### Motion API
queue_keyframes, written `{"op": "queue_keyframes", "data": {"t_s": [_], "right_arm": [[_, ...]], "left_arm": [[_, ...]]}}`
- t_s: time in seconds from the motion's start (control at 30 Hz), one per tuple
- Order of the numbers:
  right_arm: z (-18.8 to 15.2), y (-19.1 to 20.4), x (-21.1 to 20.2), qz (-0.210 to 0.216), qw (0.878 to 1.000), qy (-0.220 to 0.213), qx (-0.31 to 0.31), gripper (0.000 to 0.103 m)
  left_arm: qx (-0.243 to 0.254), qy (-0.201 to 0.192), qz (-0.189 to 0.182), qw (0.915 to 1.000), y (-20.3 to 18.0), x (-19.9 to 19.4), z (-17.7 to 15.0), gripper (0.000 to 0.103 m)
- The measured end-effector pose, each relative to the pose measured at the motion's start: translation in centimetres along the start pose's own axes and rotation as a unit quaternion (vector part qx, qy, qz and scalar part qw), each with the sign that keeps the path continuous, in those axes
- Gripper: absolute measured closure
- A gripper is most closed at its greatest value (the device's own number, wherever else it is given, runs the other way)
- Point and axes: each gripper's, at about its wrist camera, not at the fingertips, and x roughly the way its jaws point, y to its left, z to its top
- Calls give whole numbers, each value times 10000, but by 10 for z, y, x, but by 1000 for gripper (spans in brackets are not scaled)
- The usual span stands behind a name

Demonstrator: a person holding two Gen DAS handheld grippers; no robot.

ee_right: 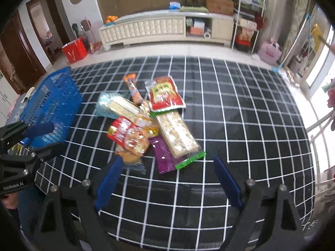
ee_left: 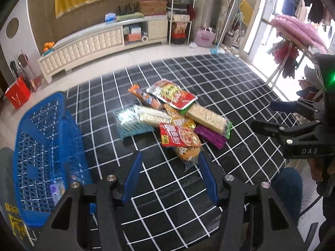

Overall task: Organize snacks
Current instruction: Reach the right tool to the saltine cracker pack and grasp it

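A pile of snack packets lies on the black grid-patterned table: a red packet, a long cracker pack with green ends, a purple packet, a red and silver pouch, an orange stick pack and a light blue cracker pack. A blue plastic basket stands to the left. My left gripper is open and empty, just short of the pile. My right gripper is open and empty over the pile's near edge.
A cream TV cabinet stands on the floor behind the table. A red bag sits by the wall. A metal shelf rack is at the back right. The right gripper's body shows at the right of the left wrist view.
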Motion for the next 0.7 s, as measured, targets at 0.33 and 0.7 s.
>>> {"op": "queue_keyframes", "data": {"t_s": [0.33,0.7], "right_arm": [[3,-22,72,173,9979,611,148,12],[24,-30,129,217,9961,846,-75,11]], "left_arm": [[-175,570,-124,9981,-1,69,-2,50],[-528,978,-247,9935,21,119,-3,50]]}}
